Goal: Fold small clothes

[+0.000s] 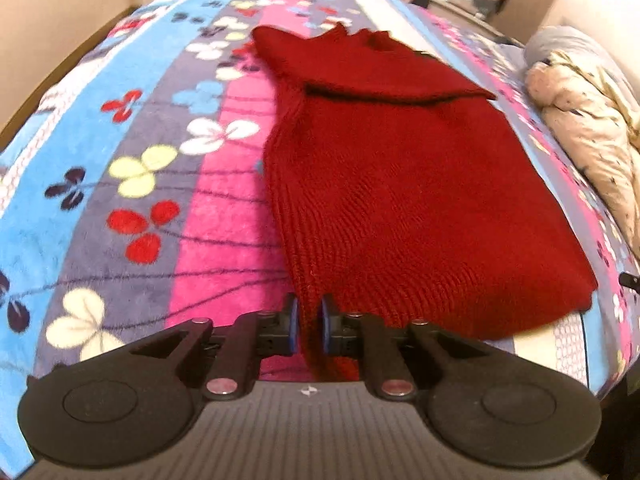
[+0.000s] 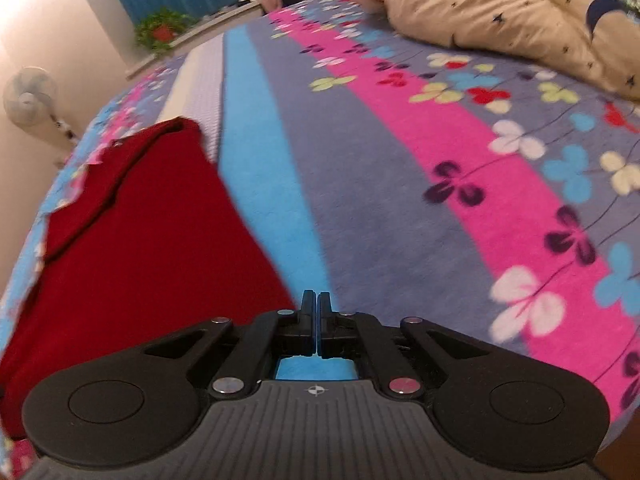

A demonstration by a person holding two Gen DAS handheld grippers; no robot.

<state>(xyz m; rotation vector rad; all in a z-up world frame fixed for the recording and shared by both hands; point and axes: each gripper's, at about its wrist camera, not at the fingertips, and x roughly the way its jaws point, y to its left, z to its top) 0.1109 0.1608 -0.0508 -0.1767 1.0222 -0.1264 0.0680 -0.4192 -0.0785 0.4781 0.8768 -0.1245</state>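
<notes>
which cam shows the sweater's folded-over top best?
Left wrist: the whole red sweater lies in view, its folded-over top running across the far end. Right wrist catches only the sweater's right side at the frame's left, fold seen obliquely and partly cut off.

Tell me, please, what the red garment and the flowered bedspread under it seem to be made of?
Red garment: looks like knitted yarn, probably wool or acrylic; matte, with visible ribbed rows along its edge. Flowered bedspread: looks like plush fleece, probably synthetic; soft fuzzy nap blurs the printed petals.

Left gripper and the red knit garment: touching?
Touching. The left wrist view shows the red knit garment's near edge pinched between the left gripper's blue pads.
</notes>
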